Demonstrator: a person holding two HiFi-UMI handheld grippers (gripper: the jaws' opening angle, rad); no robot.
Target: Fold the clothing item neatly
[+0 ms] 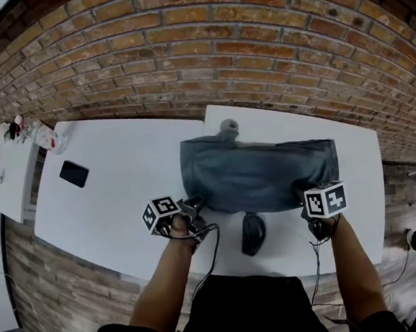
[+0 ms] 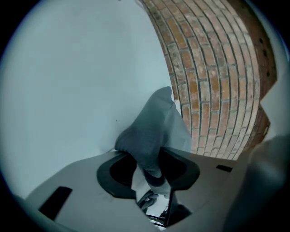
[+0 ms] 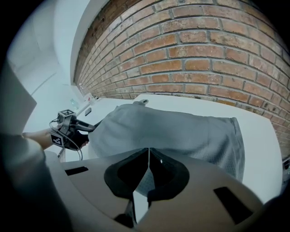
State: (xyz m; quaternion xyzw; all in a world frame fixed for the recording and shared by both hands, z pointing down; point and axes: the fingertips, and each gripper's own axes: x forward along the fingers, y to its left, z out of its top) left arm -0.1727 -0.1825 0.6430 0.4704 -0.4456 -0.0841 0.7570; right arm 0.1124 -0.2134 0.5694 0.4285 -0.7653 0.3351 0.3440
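- On the white table (image 1: 121,169), in front of a brick wall, lies a grey garment (image 1: 259,171), mesh-like and slightly rumpled. Its long side runs left to right along the near edge.
- Left gripper (image 1: 195,202) is at the near left corner. Its jaws are partly closed on a bunched fold of cloth (image 2: 154,127), which rises in a peak from the left gripper (image 2: 152,161).
- Right gripper (image 1: 300,188) is at the near right corner. Its jaws (image 3: 148,154) are pressed together and seem to pinch the thin edge of the cloth (image 3: 172,131).
- Both hands are equally close, and the rest of the garment lies beyond them, toward the wall. The fold probably goes that way.
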